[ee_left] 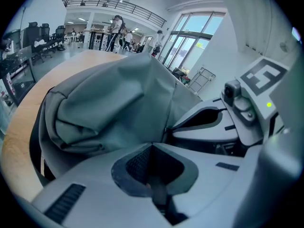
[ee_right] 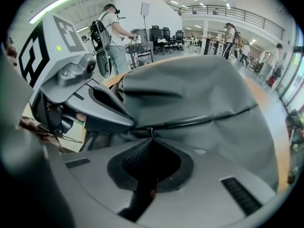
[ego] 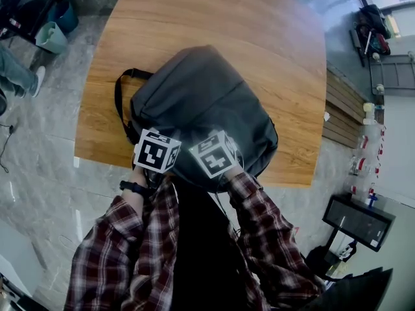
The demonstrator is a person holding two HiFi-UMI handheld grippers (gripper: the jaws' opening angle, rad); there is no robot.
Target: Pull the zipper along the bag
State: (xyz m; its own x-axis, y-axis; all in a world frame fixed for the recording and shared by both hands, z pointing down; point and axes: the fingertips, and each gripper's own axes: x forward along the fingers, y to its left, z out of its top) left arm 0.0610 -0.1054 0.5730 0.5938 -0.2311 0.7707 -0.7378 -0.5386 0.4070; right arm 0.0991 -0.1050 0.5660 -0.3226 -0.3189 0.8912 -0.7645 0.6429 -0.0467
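Note:
A grey backpack [ego: 201, 105] lies on a round wooden table [ego: 194, 18], its near end at the table's front edge. Both grippers sit side by side at that near end, under their marker cubes [ego: 157, 151] [ego: 215, 153]. My left gripper [ee_left: 152, 145] has its jaws together on a fold of the bag's fabric [ee_left: 118, 103]. The right gripper [ee_right: 151, 137] is shut on the small metal zipper pull [ee_right: 149, 129]. From there the dark zipper line [ee_right: 204, 120] runs off to the right across the bag. In each gripper view the other gripper shows close alongside.
A black shoulder strap [ego: 120, 102] loops off the bag's left side onto the table. Beyond the table stand green bins [ego: 52, 36] at the far left and a black box [ego: 360, 220] on the floor at the right. People stand far off in the hall.

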